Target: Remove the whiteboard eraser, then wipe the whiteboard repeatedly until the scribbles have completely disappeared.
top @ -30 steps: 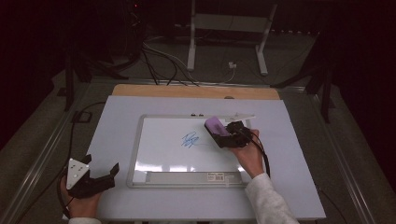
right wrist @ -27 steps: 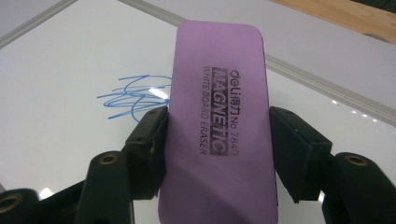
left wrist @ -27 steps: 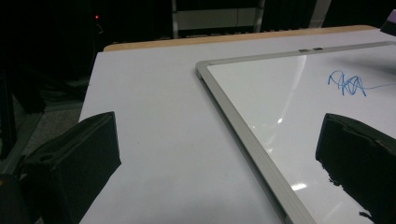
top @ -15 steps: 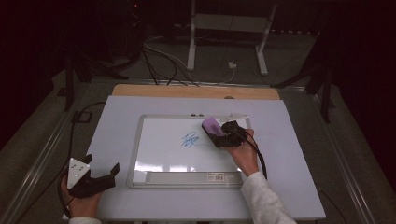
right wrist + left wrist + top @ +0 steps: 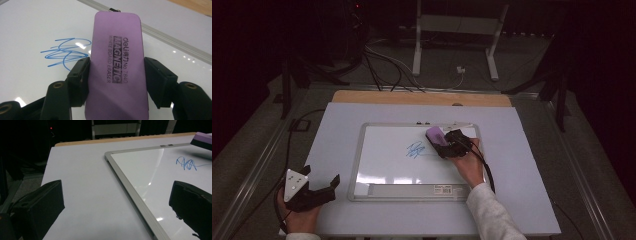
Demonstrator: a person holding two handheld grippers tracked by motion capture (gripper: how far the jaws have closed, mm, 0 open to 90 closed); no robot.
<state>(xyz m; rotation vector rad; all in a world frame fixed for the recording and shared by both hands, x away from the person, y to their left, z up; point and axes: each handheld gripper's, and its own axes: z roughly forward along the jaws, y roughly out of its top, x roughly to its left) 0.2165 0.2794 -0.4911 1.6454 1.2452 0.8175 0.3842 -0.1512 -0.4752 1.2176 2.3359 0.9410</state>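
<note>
The purple eraser sits clamped between the jaws of the right gripper, its long sides pressed by the two black pads and its long axis running straight out along the jaws. In the high view the eraser lies over the upper right part of the whiteboard, just right of the blue scribble. In the right gripper view that scribble lies at centre left of the frame, beside the eraser's left long edge, so the wipe likely calls for a sideways sweep to the left, broadside across the ink. The right hand is much the nearer to the mark. The left gripper rests at the lower left of the high view, off the board on the table, its jaws wide apart and holding nothing.
</note>
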